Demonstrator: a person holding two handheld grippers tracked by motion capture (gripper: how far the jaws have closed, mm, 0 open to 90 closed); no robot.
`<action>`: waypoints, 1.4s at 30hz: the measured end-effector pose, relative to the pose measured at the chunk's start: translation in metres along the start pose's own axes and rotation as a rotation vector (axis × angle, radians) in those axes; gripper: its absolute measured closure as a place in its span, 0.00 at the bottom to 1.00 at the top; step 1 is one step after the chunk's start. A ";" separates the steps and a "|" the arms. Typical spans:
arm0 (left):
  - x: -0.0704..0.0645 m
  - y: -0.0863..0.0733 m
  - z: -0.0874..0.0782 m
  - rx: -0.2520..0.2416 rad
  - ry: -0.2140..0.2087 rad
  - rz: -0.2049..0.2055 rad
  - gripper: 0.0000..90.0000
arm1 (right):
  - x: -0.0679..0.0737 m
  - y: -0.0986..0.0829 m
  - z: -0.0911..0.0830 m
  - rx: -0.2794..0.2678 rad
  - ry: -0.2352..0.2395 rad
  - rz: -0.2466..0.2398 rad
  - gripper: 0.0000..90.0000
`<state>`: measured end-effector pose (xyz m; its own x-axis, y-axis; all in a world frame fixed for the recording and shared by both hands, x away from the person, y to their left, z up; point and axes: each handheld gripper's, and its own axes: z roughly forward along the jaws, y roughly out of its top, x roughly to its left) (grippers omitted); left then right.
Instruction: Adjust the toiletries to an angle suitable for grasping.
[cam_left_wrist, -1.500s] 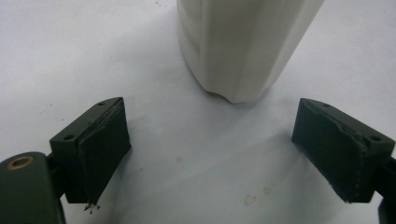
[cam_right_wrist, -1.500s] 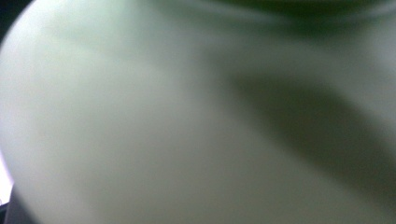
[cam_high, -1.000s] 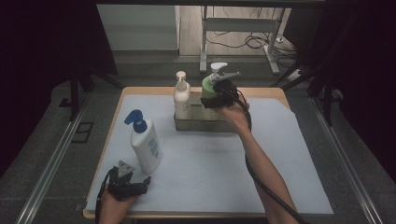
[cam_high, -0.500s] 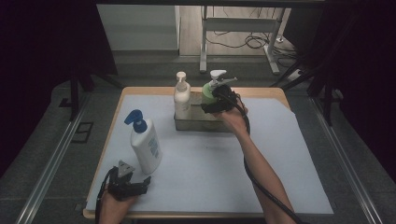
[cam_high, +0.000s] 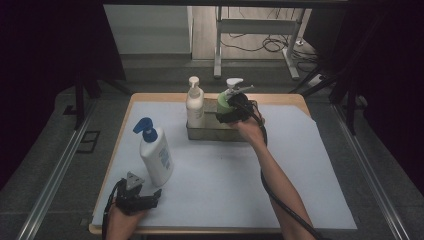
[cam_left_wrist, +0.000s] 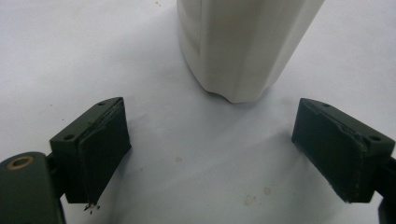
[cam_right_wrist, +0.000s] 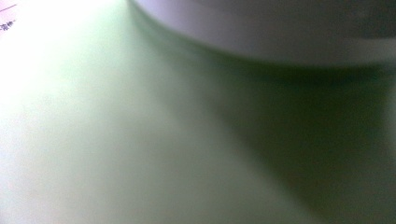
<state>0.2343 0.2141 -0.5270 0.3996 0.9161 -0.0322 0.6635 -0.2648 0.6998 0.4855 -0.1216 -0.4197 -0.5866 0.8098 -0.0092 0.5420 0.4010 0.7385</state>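
A green pump bottle (cam_high: 223, 102) stands in the right half of a metal tray (cam_high: 210, 133) at the back of the table. My right gripper (cam_high: 231, 111) is shut on its body; the green wall (cam_right_wrist: 140, 140) of the bottle sits right against the lens in the right gripper view, with its jaws out of sight. A white pump bottle (cam_high: 194, 105) stands in the tray's left half. Near the front left, my left gripper (cam_high: 154, 195) (cam_left_wrist: 210, 126) rests open on the mat, jaws wide, just short of a white bottle with a blue pump (cam_high: 156, 157) (cam_left_wrist: 243, 46).
A white mat (cam_high: 225, 185) covers the wooden table (cam_high: 150, 97). Dark floor, metal rails and a desk frame (cam_high: 250, 30) lie beyond the table's far edge. A black cable (cam_high: 280, 200) trails along the right forearm.
The right gripper and the green bottle have sunk a little and shifted slightly left into the tray. The left gripper has stayed put.
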 end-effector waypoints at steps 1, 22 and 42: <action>0.000 0.000 0.000 0.000 0.000 0.000 0.12 | 0.000 0.000 0.000 -0.001 0.002 0.002 0.14; 0.000 0.000 0.000 -0.001 0.000 0.000 0.12 | -0.004 -0.006 -0.010 -0.049 0.028 -0.028 0.12; 0.000 0.000 0.000 -0.001 0.000 0.000 0.12 | -0.013 -0.037 -0.037 -0.058 0.079 -0.023 0.33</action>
<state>0.2341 0.2138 -0.5271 0.3991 0.9164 -0.0321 0.6630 -0.2642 0.7004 0.4510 -0.1622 -0.4219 -0.6451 0.7637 0.0247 0.4935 0.3917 0.7765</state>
